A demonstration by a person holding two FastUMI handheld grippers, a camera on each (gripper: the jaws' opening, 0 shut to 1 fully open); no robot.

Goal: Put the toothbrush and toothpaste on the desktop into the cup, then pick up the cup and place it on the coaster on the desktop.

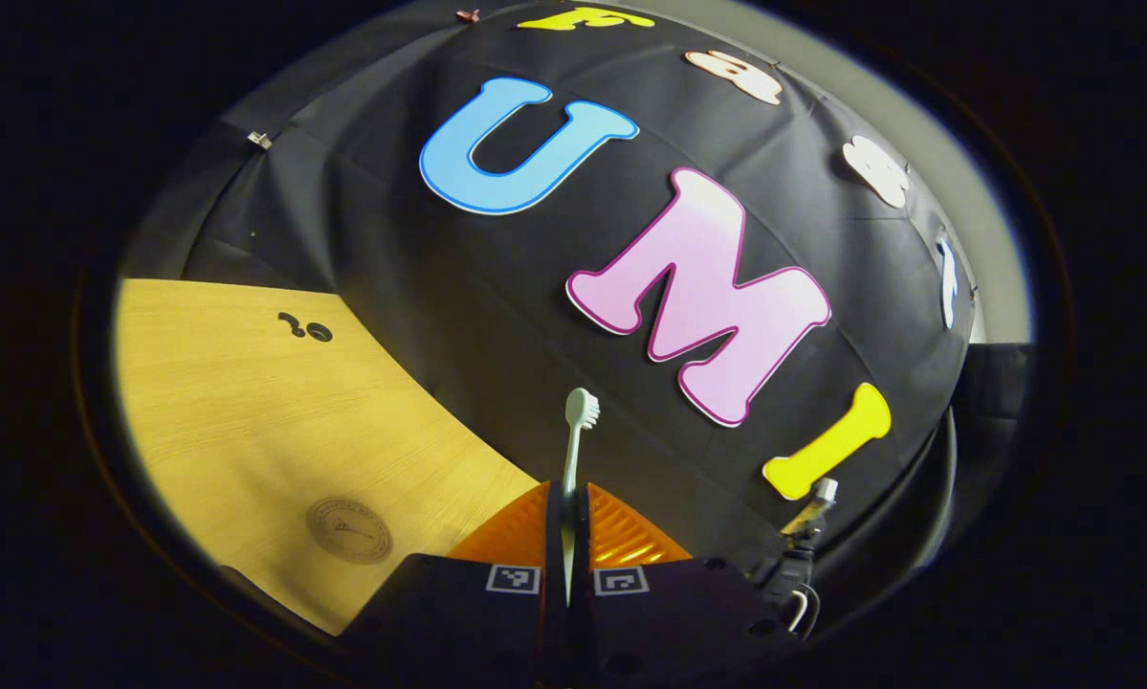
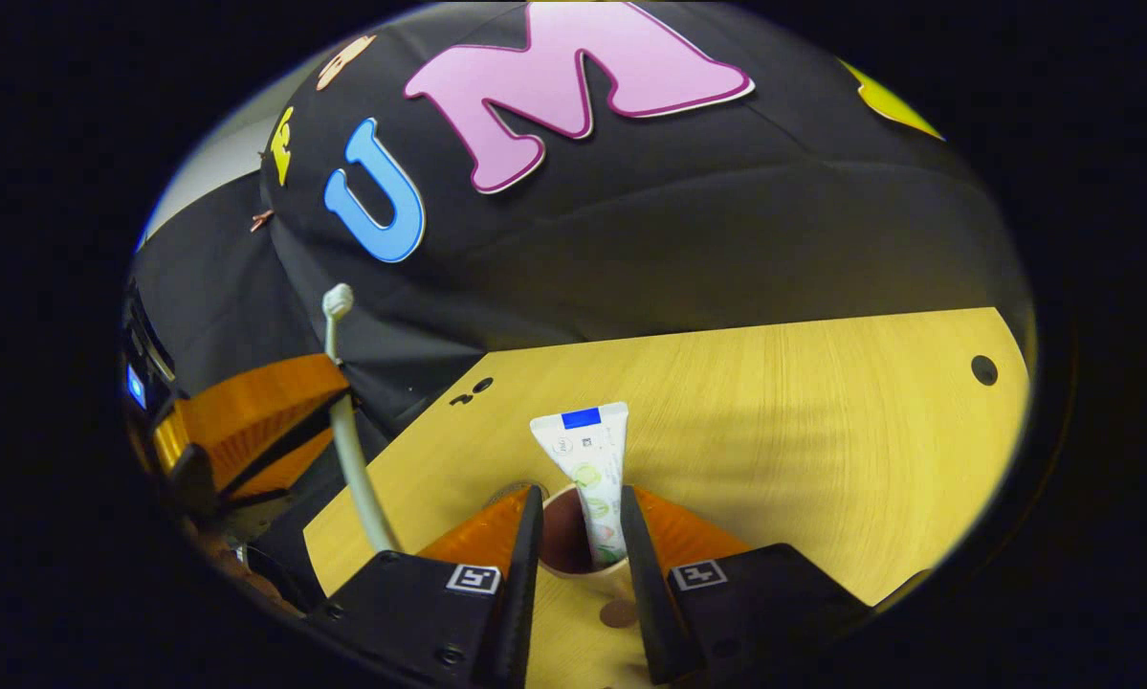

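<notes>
Black cloth wall (image 2: 726, 230) hanging creased behind pale wooden desktop (image 2: 822, 450), light glaring off its grain.

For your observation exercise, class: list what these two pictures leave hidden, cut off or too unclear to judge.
1. Left gripper view: the toothbrush handle's lower end is hidden between the left gripper fingers.
2. Right gripper view: the cup base and sides are hidden by the right gripper fingers.
3. Right gripper view: the toothpaste lower end is hidden inside the cup.
4. Left gripper view: the coaster print is too small to make out.
</notes>
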